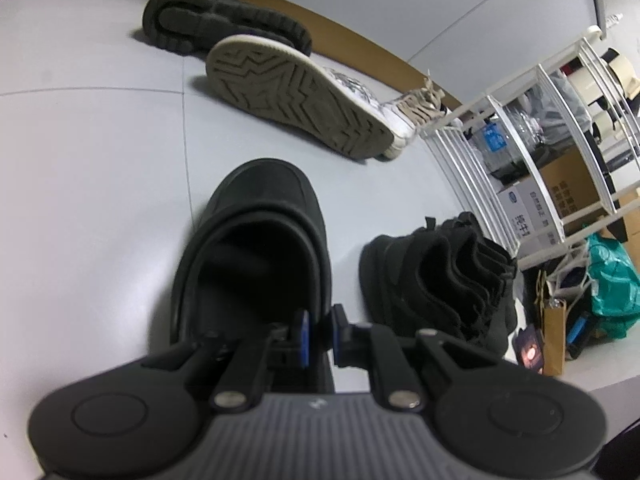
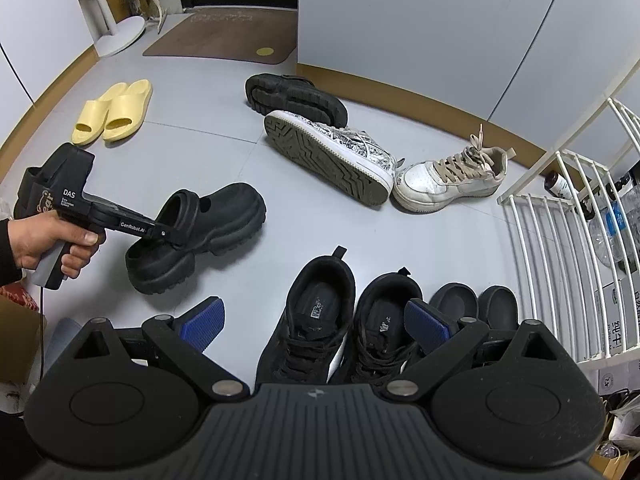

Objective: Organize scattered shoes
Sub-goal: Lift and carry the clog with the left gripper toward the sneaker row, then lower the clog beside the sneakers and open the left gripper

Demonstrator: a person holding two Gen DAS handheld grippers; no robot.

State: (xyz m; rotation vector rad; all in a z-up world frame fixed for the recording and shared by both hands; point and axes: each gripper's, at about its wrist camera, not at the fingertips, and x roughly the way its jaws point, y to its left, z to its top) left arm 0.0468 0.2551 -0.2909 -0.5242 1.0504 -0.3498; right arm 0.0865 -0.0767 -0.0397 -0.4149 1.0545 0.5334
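Currently my left claw (image 1: 318,336) clamps the black clog's (image 2: 200,232) rim; my right claw (image 2: 316,326) hangs wide. Black sneakers (image 2: 340,320) sit paired beside the rack (image 2: 560,248); white sneakers (image 2: 440,178) lie scattered.

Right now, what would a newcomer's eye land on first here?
Probably the left tool clamped on the heel rim of a chunky black clog mid-floor. Beyond it, a patterned sneaker lies on its side, sole showing, touching an upright white sneaker. Yellow slides sit paired at far left.
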